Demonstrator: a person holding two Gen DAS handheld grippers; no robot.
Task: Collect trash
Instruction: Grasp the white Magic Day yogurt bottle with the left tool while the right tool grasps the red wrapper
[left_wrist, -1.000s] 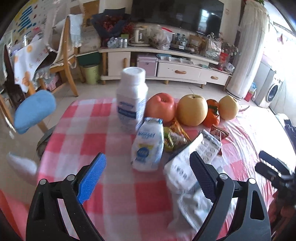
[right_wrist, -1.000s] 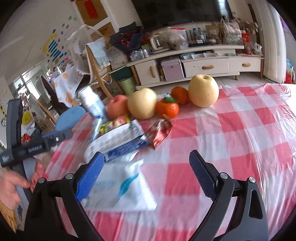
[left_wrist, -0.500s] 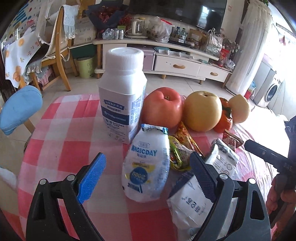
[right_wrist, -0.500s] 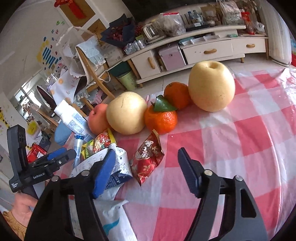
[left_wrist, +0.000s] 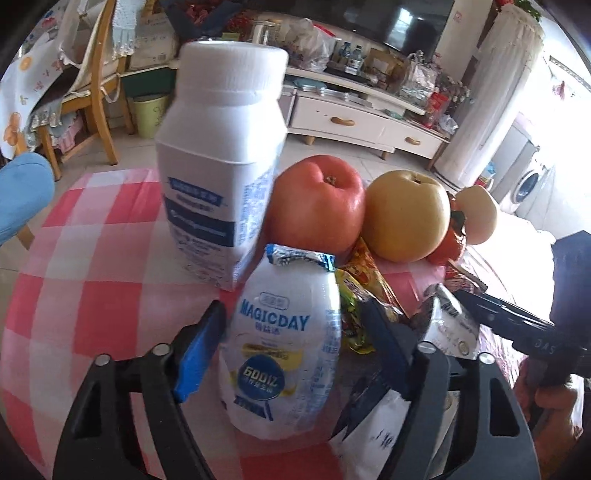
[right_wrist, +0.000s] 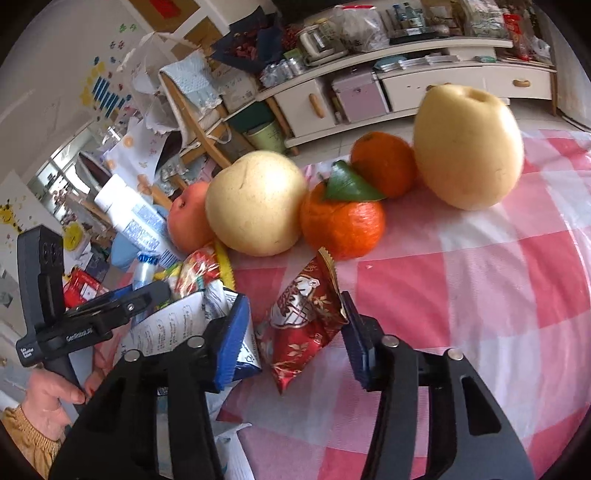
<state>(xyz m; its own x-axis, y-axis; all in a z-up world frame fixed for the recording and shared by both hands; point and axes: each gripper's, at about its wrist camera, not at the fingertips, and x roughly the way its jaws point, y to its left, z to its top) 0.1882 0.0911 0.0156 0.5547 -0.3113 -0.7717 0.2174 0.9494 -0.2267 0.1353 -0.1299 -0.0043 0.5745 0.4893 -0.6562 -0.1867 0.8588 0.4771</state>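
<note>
Both tools have closed in, unclenched: left tool (left_wrist: 291, 343) straddles yogurt pouch (left_wrist: 284, 354), right tool (right_wrist: 291, 332) red wrapper (right_wrist: 303, 321).

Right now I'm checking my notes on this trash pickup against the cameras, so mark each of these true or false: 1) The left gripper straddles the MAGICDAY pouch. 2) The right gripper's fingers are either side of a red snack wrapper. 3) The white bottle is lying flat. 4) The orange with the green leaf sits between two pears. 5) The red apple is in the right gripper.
1) True: the left gripper has the MAGICDAY pouch between its fingers, not visibly squeezed.
2) True: the right gripper flanks the red snack wrapper.
3) False: the white bottle stands upright, cap on.
4) True: the orange with the green leaf sits between two pears.
5) False: the red apple rests on the tablecloth, ungripped.
</note>
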